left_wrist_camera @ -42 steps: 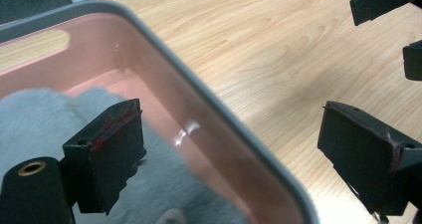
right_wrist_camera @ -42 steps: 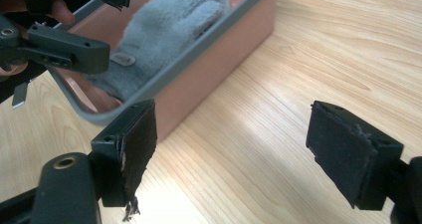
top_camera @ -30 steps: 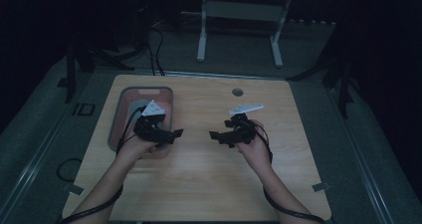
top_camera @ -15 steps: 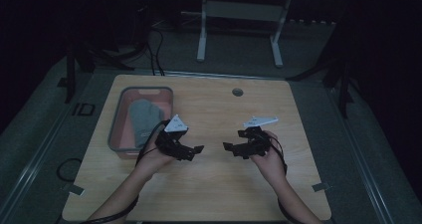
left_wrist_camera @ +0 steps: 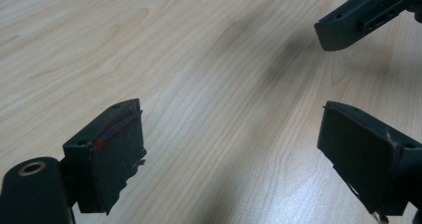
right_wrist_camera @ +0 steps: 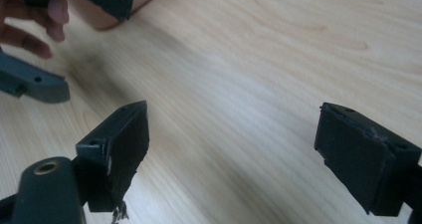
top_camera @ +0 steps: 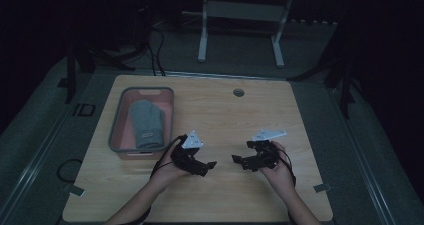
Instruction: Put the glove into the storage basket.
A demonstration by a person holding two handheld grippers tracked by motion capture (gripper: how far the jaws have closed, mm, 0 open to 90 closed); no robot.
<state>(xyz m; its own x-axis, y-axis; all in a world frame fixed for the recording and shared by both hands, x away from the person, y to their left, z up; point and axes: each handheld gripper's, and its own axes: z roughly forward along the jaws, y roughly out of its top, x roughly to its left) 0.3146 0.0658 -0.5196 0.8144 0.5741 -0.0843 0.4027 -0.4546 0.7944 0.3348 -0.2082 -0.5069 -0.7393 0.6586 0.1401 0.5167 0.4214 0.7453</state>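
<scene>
A pink-grey basket (top_camera: 116, 130) at the table's left holds a folded grey knitted item (top_camera: 146, 122). My left gripper (top_camera: 212, 165) hovers low over bare wood to the right of the basket's near corner, open, nothing between its pads (left_wrist_camera: 107, 159). My right gripper (top_camera: 236, 160) faces it across a short gap, open and empty; its jaws have just been opening wider. The left gripper view shows the left gripper (left_wrist_camera: 231, 159) above plain tabletop, with the right gripper's jaw (left_wrist_camera: 358, 15) at top right. In the right gripper view the right gripper (right_wrist_camera: 234, 154) looks toward the left gripper's jaw (right_wrist_camera: 35, 87) and a hand (right_wrist_camera: 30, 25).
The wooden table (top_camera: 240, 120) has a round cable hole (top_camera: 238, 92) near its far edge. A white metal stand (top_camera: 240, 30) and cables lie on the floor beyond. Free wood spreads around both grippers.
Both hands have come toward the near edge and lower. The left gripper has left the basket and moved right. The two grippers now face each other closely.
</scene>
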